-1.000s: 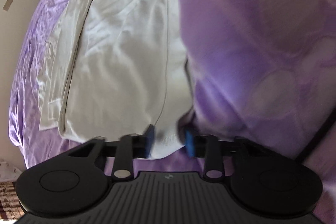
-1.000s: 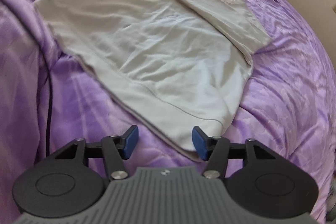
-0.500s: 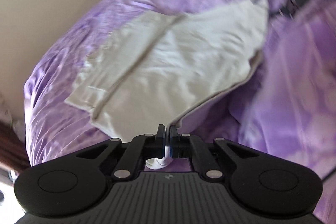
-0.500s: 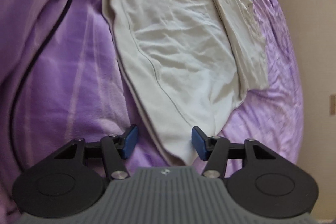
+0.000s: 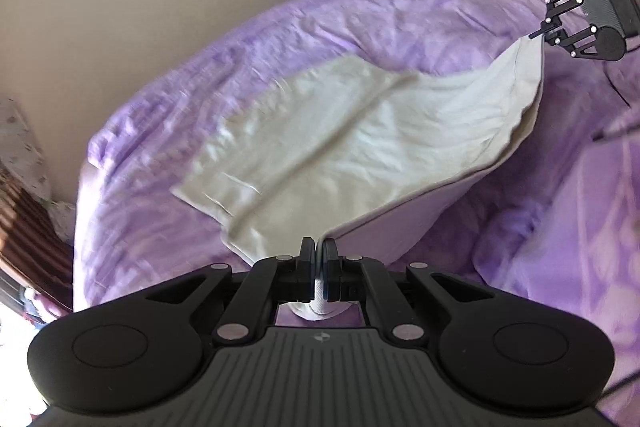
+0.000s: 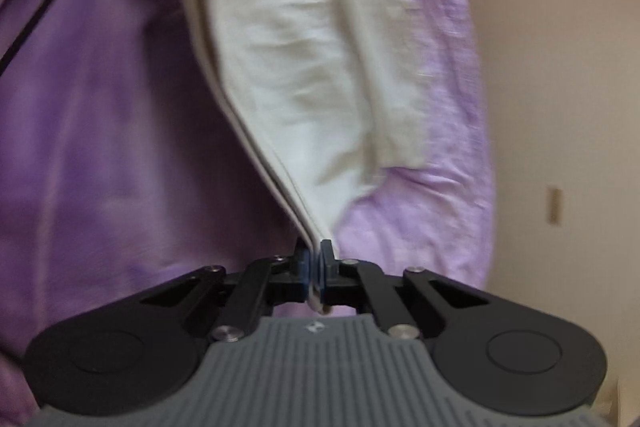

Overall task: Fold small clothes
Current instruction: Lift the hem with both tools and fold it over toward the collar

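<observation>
Garment hem, earlier loose, now apparently pinched by both grippers.

Both tools, left tool and right tool, have clamped and lifted the garment.

A cream-white shirt lies spread on a purple bedspread, wrinkled, with one side folded over in a long strip. Its near edge is lifted off the bed at two corners, sagging between them, so the double layer of cloth at the hem shows.
</observation>
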`<control>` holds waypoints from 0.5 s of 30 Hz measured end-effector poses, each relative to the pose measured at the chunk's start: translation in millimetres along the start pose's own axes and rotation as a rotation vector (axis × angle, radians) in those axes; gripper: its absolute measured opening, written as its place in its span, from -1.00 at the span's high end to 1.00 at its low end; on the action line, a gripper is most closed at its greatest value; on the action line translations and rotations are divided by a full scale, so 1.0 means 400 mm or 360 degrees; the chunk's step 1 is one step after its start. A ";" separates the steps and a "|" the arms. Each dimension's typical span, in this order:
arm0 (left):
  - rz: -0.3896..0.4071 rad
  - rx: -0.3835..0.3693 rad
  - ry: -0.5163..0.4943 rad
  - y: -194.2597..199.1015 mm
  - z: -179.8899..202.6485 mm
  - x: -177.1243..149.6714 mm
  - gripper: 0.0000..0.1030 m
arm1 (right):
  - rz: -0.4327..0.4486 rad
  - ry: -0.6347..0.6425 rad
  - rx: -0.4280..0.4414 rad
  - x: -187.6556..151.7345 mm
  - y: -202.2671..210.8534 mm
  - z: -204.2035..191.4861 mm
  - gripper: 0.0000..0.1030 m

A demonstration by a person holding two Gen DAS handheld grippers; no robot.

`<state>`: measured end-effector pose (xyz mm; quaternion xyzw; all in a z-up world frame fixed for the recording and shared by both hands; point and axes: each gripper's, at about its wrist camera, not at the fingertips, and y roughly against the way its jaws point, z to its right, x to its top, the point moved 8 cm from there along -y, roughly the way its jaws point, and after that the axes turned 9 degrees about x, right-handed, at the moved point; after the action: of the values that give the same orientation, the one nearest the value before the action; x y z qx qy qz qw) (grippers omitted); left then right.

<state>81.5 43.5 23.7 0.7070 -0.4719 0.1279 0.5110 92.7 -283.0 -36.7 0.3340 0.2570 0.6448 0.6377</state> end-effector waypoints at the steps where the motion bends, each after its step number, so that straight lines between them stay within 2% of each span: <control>1: 0.0029 0.0034 0.0009 0.013 -0.014 0.014 0.95 | 0.0028 -0.0083 -0.0033 0.004 0.016 0.032 1.00; 9: 0.0220 0.0367 0.0070 0.119 -0.177 0.166 0.96 | 0.0222 -0.0489 -0.0282 0.051 0.165 0.281 1.00; 13: 0.0294 0.0457 0.0097 0.175 -0.240 0.225 1.00 | 0.0331 -0.0576 -0.0355 0.082 0.248 0.377 1.00; 15: 0.0305 0.0458 0.0098 0.207 -0.253 0.231 1.00 | 0.0370 -0.0590 -0.0367 0.091 0.289 0.398 1.00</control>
<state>94.1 76.6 179.9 0.7203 -0.4982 0.2637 0.4042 139.5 -268.0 157.4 0.3988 0.0202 0.6665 0.6295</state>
